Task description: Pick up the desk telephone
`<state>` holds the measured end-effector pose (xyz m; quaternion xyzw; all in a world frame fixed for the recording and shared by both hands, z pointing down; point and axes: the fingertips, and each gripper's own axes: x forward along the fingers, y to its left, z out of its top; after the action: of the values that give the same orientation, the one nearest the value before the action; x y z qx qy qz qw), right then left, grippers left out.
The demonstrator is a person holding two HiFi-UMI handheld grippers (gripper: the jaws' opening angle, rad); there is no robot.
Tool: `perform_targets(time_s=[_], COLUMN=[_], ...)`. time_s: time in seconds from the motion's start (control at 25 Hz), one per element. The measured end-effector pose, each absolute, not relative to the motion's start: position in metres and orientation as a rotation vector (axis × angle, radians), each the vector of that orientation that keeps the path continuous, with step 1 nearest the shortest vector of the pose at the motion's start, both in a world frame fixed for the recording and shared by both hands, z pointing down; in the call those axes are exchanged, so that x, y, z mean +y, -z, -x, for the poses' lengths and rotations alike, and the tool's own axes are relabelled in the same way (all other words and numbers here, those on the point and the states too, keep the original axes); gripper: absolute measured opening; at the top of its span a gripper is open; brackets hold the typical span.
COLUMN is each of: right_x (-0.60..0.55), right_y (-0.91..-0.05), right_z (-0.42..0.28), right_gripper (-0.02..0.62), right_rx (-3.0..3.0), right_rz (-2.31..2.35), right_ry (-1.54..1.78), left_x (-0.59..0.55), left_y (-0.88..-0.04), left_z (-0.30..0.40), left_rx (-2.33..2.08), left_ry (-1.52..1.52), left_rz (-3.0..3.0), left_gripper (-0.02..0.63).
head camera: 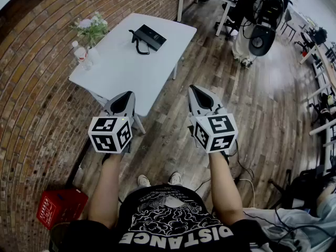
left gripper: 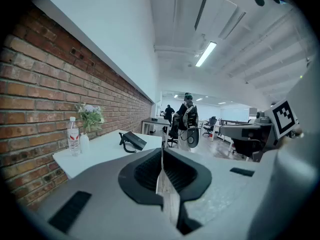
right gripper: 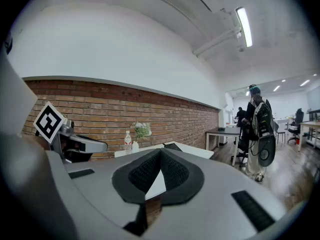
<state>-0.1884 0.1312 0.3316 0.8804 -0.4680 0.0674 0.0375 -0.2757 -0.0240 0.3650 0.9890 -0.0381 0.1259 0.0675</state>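
Note:
A black desk telephone (head camera: 149, 37) with a coiled cord lies at the far end of a white table (head camera: 126, 72); it also shows small in the left gripper view (left gripper: 132, 141). My left gripper (head camera: 124, 100) and right gripper (head camera: 198, 94) are held side by side over the wooden floor, short of the table's near edge, well away from the phone. Both are shut with nothing between the jaws. In the right gripper view the table (right gripper: 190, 149) shows beyond the jaws and only a dark edge of the phone.
A water bottle (head camera: 80, 54) and a vase of flowers (head camera: 93, 30) stand on the table's left side by the brick wall (head camera: 37, 88). A red crate (head camera: 59, 206) sits on the floor at left. A person with a backpack (head camera: 260, 20) stands further off by other desks.

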Motion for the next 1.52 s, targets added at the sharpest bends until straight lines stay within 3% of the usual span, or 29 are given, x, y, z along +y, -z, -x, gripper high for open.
perform_targets(time_s=[0.8, 0.96, 1.52], right_x=[0.158, 0.162, 0.132], right_y=[-0.350, -0.353, -0.369], right_z=[0.130, 0.111, 0.012], right_gripper=[0.003, 0.053, 0.077], right_rx=[-1.563, -1.574, -1.590], right_rz=[-2.636, -2.635, -2.606], right_ry=[-0.223, -0.232, -0.265], left_x=[0.016, 0.021, -0.013], left_y=[-0.371, -0.372, -0.391], left_z=[0.211, 0.190, 0.086], left_rx=[-0.159, -0.140, -0.135], left_ry=[-0.309, -0.319, -0.338], left_rz=[-2.925, -2.918, -2.880], left_gripper=[0.020, 0.056, 0.109])
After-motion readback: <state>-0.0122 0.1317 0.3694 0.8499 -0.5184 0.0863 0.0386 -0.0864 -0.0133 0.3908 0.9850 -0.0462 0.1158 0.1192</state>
